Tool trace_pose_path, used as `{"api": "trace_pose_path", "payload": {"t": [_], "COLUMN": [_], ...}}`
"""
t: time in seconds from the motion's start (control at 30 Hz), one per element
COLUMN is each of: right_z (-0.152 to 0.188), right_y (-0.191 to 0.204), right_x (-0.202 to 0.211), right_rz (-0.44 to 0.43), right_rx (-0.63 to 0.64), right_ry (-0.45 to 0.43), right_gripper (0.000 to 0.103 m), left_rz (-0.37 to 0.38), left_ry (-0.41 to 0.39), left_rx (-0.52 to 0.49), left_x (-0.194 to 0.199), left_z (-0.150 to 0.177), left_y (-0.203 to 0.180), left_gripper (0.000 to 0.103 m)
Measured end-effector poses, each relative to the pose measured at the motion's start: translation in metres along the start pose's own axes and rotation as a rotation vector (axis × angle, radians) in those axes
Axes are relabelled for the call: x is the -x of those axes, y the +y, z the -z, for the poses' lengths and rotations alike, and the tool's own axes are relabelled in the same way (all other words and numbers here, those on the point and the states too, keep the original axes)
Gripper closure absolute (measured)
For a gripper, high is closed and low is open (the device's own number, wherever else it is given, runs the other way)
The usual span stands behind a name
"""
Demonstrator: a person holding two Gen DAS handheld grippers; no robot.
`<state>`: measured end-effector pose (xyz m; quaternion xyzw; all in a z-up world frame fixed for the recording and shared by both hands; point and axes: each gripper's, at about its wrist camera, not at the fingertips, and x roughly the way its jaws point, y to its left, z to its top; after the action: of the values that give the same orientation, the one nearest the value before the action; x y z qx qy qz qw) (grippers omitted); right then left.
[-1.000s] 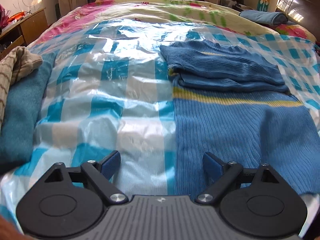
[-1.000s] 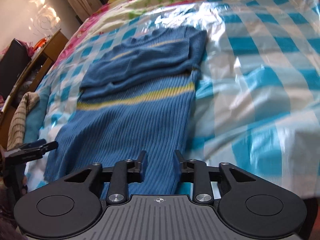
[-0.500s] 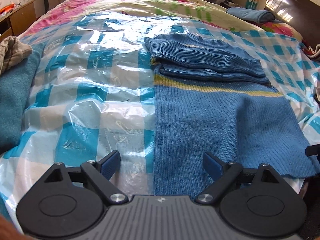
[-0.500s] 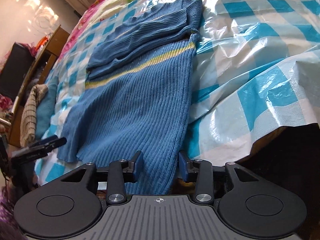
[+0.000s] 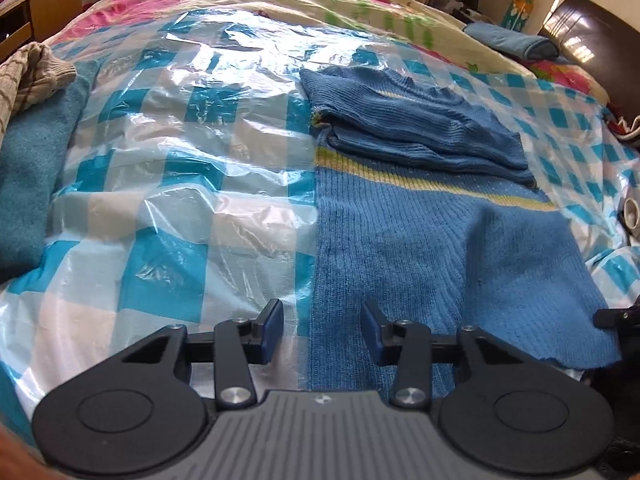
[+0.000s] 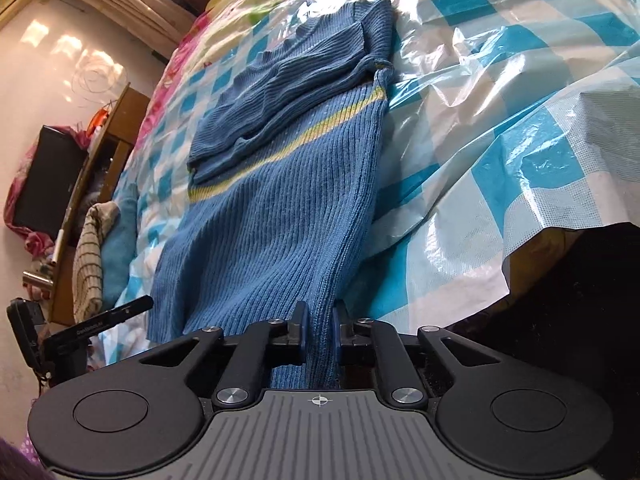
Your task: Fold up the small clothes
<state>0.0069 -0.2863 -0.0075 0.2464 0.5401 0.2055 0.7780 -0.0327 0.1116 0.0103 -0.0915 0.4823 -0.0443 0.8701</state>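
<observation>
A blue ribbed sweater point(image 5: 420, 248) with a yellow stripe lies on the plastic-covered checked bedspread point(image 5: 180, 184), its sleeves folded across the chest. My left gripper point(image 5: 322, 332) is at the hem's left corner. Its jaws are closing, with the sweater's edge between the pads and a gap still on both sides. In the right wrist view the sweater point(image 6: 280, 200) runs down to my right gripper point(image 6: 319, 330), whose jaws are closing and pinch the hem's right corner. The left gripper point(image 6: 100, 324) shows there at the far left.
A teal towel point(image 5: 32, 168) and a beige checked cloth point(image 5: 28, 76) lie at the bed's left side. A folded blue cloth point(image 5: 508, 40) rests near the dark headboard point(image 5: 584, 28). The bed edge point(image 6: 540, 232) drops off at right. A wooden cabinet point(image 6: 108, 152) stands beyond.
Both grippers came down to the sweater's hem. The left jaws narrowed around its left edge. The right jaws closed onto the right corner.
</observation>
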Motion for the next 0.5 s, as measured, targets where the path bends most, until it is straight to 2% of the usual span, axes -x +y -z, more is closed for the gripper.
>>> {"api": "trace_pose_path", "payload": {"t": [0.1, 0.27, 0.37, 0.5], "right_z": [-0.001, 0.001, 0.001, -0.001], "right_y": [-0.002, -0.004, -0.004, -0.005], "right_x": [-0.003, -0.008, -0.009, -0.013], "right_rz": [-0.001, -0.004, -0.005, -0.011], "right_rx": [-0.009, -0.018, -0.007, 0.001], "right_ry": [0.006, 0.017, 0.022, 0.04], "right_gripper": [0.091, 0.087, 0.086, 0.085], "left_rz": [-0.003, 0.05, 0.068, 0.126], "left_ry": [0.018, 0.044, 0.065, 0.13], "left_rx": [-0.016, -0.032, -0.003, 0.039], "left_x": [-0.007, -0.004, -0.01, -0.026], "left_z": [0.0, 0.002, 0.0, -0.009], "left_y": [-0.004, -0.009, -0.003, 0.006], "left_gripper": [0.057, 0.057, 0.057, 0.043]}}
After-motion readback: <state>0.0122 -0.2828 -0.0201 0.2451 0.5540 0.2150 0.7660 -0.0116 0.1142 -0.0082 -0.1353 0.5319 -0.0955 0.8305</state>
